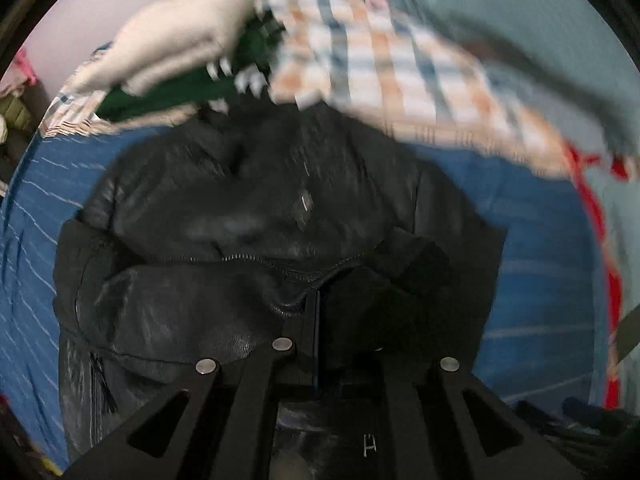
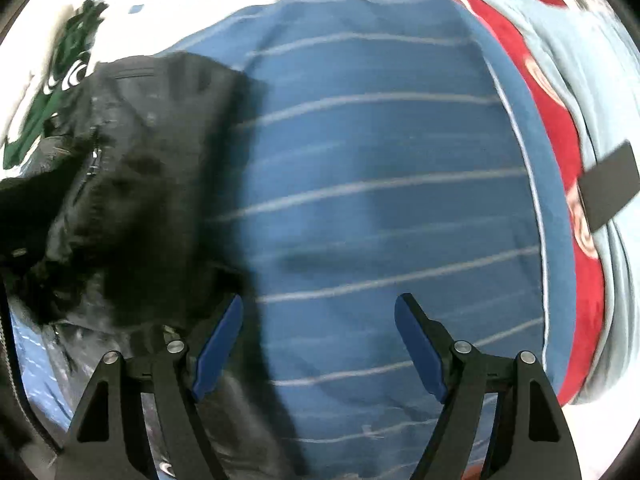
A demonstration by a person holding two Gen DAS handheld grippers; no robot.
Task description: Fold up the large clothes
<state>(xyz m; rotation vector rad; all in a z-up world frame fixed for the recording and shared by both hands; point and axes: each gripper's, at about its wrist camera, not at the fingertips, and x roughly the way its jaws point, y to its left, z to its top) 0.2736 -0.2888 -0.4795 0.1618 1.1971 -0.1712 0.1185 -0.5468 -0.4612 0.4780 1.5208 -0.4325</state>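
A black leather jacket (image 1: 248,208) with a zipper lies spread on the blue striped bed sheet (image 1: 536,280). My left gripper (image 1: 316,300) points down over the jacket's lower middle, its two dark fingers pressed together. Black fabric lies right at the tips, and I cannot tell whether any of it is pinched. In the right wrist view the same jacket (image 2: 132,184) fills the left side. My right gripper (image 2: 320,300) hangs open above the bare sheet (image 2: 380,152), nothing between its blue pads (image 2: 218,344). Its left finger is close to the jacket's edge.
Beyond the jacket is a heap of clothes: a checked shirt (image 1: 380,64), a cream garment (image 1: 180,44) and a green one (image 1: 172,96). A red cloth (image 2: 560,128) and a pale blue blanket (image 2: 592,64) border the sheet on the right. The picture is motion-blurred.
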